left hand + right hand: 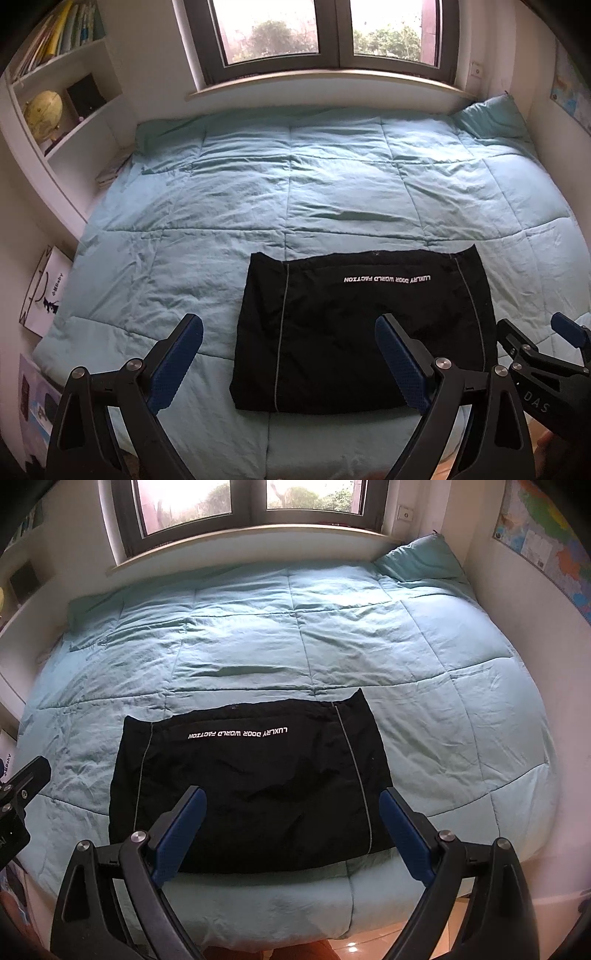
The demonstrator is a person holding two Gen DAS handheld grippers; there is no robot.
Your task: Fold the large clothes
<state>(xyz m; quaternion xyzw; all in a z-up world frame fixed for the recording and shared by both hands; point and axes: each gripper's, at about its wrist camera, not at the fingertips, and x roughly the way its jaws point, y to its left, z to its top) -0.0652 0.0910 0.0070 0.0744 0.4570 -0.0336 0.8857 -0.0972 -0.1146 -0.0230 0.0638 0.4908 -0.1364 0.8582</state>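
On the near half of the bed [184, 206], close to its front edge, lies the black garment [354, 332] — already folded into a compact rectangle, with a line of white lettering and two thin pale stripes running front to back. It rests flat on the teal quilt [424, 664], its near edge roughly parallel with the bed's edge, which suggests it was squared up there so both hands could reach it without leaning. The far corners stick up slightly, so the fold is not perfectly crisp.

The left gripper [288, 332] hangs above the garment's near left part with its jaws spread wide and nothing between them. The right gripper [293, 805] is held over the near middle of the cloth in the same way — jaws wide apart, empty, not touching the fabric. In the left view it also shows at the right margin, just beside the garment's right side.

Judging by the tidy shape, the folding looks finished or nearly so; both tools being held off the cloth fits either a last check or lining up for one more fold. A pillow [421, 561] sits in the far right corner, well apart from the work, under the window [321, 33].
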